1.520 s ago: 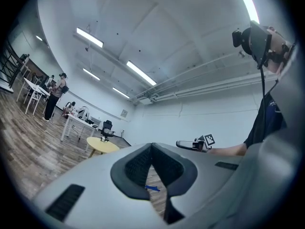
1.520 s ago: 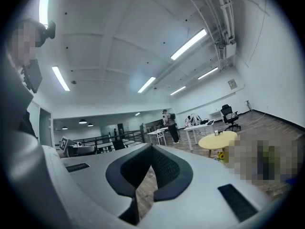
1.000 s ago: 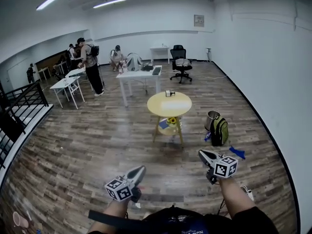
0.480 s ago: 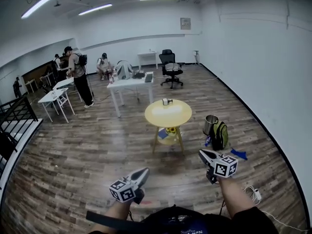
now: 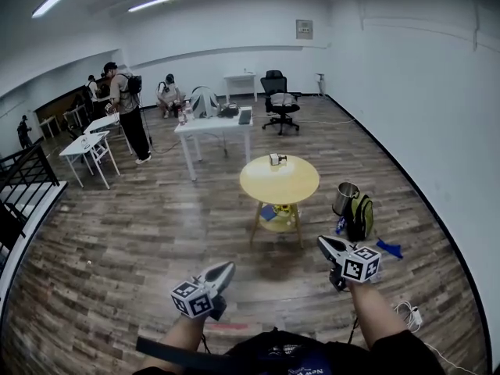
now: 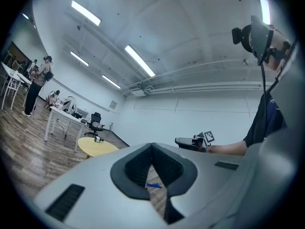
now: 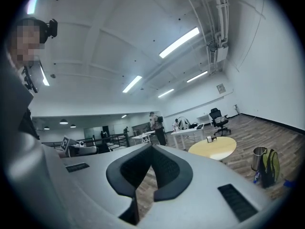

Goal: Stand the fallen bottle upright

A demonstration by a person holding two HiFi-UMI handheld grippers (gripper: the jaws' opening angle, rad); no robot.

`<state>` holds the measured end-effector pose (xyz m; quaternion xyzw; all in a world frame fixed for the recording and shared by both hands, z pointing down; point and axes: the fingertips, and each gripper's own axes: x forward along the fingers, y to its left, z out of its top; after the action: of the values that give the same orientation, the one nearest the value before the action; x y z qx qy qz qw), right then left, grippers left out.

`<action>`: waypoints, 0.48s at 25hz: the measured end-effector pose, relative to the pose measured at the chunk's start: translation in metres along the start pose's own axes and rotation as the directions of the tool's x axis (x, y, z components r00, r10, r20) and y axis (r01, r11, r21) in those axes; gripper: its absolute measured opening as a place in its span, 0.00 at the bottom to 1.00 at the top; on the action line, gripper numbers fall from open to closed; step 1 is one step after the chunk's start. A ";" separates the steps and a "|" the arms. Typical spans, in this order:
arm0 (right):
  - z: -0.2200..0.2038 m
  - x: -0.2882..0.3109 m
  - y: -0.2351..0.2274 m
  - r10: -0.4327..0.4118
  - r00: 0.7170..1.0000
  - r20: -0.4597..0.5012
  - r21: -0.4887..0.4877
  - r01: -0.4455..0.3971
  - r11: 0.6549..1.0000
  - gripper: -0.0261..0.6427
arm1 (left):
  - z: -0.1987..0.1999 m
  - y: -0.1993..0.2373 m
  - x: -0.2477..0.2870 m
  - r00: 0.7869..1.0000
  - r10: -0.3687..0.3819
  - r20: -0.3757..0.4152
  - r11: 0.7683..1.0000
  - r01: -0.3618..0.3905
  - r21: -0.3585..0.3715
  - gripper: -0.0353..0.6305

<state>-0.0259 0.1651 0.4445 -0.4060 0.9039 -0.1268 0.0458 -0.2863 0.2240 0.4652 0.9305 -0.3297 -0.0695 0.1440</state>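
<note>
Left gripper (image 5: 228,266): fingers pressed together, nothing between them. Right gripper (image 5: 322,243): fingers pressed together, empty. Both are held level, pointing toward the round yellow table (image 5: 289,187), which stands at 12 o'clock, well apart from them. A small object, apparently the bottle (image 5: 274,159), lies near the tabletop's 12 o'clock edge. A green backpack (image 5: 360,216) stands on the floor at the table's 4 o'clock.

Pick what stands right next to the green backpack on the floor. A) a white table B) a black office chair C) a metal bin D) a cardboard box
C: the metal bin stands right beside the green backpack, to the right of the round yellow table in the head view.
</note>
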 end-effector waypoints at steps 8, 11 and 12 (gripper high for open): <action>0.016 0.051 -0.089 0.054 0.999 -0.001 0.013 -0.054 0.998 0.06 | 0.010 0.048 0.082 0.998 0.056 0.015 0.998 -0.056 0.002 0.06; 0.036 0.064 -0.137 0.075 0.997 -0.005 0.010 -0.075 0.997 0.06 | 0.016 0.055 0.130 0.997 0.075 0.026 0.997 -0.075 0.003 0.06; 0.044 0.066 -0.153 0.084 0.996 -0.006 0.006 -0.084 0.996 0.06 | 0.018 0.056 0.147 0.996 0.080 0.031 0.997 -0.080 0.002 0.06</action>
<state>0.0490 0.0094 0.4444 -0.3673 0.9198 -0.1288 0.0492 -0.2097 0.0854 0.4602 0.9156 -0.3690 -0.0775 0.1399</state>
